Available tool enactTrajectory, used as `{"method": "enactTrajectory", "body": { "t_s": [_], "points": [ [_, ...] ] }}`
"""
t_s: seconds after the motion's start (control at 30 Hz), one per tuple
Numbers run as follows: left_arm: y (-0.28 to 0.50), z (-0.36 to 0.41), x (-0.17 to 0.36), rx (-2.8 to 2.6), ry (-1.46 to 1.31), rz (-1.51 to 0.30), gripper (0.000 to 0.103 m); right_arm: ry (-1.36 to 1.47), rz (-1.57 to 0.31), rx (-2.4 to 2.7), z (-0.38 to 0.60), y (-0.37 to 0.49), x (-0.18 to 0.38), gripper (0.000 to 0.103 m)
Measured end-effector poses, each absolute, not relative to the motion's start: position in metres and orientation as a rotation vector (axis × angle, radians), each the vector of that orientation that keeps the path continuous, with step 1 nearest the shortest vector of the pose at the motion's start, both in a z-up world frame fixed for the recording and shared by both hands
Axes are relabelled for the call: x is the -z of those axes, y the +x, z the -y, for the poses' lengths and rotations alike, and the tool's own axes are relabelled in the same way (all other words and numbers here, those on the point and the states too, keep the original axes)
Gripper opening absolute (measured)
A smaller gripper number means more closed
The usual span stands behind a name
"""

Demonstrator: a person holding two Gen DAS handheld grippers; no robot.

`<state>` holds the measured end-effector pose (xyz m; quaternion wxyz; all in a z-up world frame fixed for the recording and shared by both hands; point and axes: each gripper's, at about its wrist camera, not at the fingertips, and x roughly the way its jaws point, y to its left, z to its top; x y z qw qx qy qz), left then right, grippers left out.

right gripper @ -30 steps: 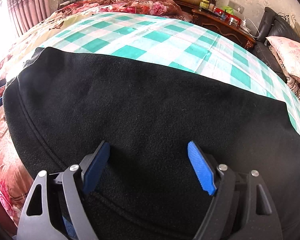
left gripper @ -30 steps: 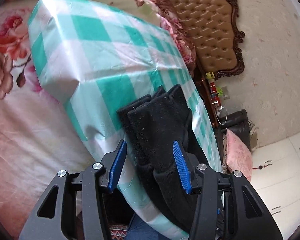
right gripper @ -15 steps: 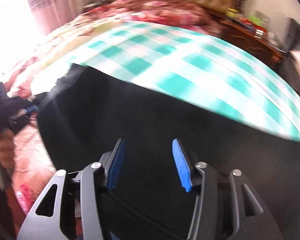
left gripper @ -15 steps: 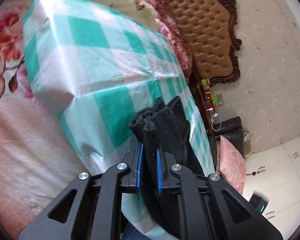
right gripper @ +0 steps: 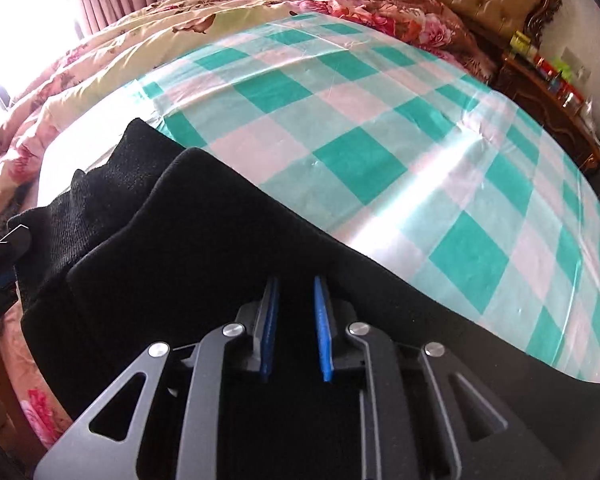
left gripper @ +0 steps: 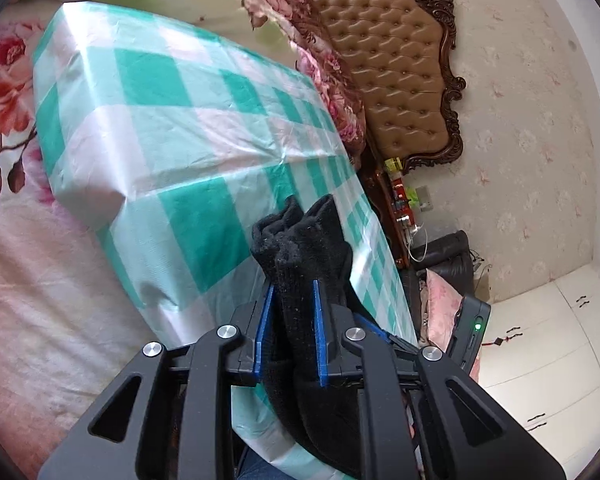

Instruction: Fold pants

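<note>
The black pants (right gripper: 204, 264) lie across the near edge of a green-and-white checked cloth (right gripper: 340, 128) spread on the bed. My left gripper (left gripper: 292, 300) is shut on the bunched black cuffs (left gripper: 296, 236), which stick up between its blue pads. My right gripper (right gripper: 296, 304) is shut on the pants' black fabric near their wide end; the pinched fold is dark and hard to make out. The cuff end shows at the left of the right wrist view (right gripper: 80, 208), beside the other gripper (right gripper: 0, 256).
A floral quilt (right gripper: 100, 60) covers the bed around the checked cloth (left gripper: 188, 128). A tufted brown headboard (left gripper: 392, 60) stands at the back, a wooden nightstand (right gripper: 548, 92) with small items beside it. A pink cushion (left gripper: 440, 312) lies by the white floor.
Both grippers were open a second ago. The left closed on the cuffs first, then the right closed on the pants' fabric. The pants now cover less of the checked cloth.
</note>
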<state>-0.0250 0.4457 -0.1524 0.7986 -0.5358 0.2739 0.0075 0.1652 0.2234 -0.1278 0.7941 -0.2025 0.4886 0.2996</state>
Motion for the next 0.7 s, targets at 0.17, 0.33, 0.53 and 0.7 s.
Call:
{"method": "enactTrajectory", "body": {
  "t_s": [0.17, 0.33, 0.53, 0.7],
  "points": [
    [-0.028, -0.446, 0.161, -0.038, -1.154, -0.637, 0.035, -0.435, -1.045, -0.62, -0.224, 0.166, 0.129, 0.015],
    [-0.021, -0.445, 0.166, -0.024, -1.159, -0.661, 0.038, -0.429, -1.044, -0.614, -0.225, 0.166, 0.129, 0.015],
    [-0.005, -0.45, 0.174, 0.002, -1.188, -0.655, 0.019, -0.279, -1.104, -0.66, -0.209, 0.178, 0.119, 0.018],
    [-0.014, -0.444, 0.16, -0.005, -1.14, -0.613, 0.009, -0.127, -1.098, -0.616, -0.145, 0.186, 0.085, 0.056]
  ]
}}
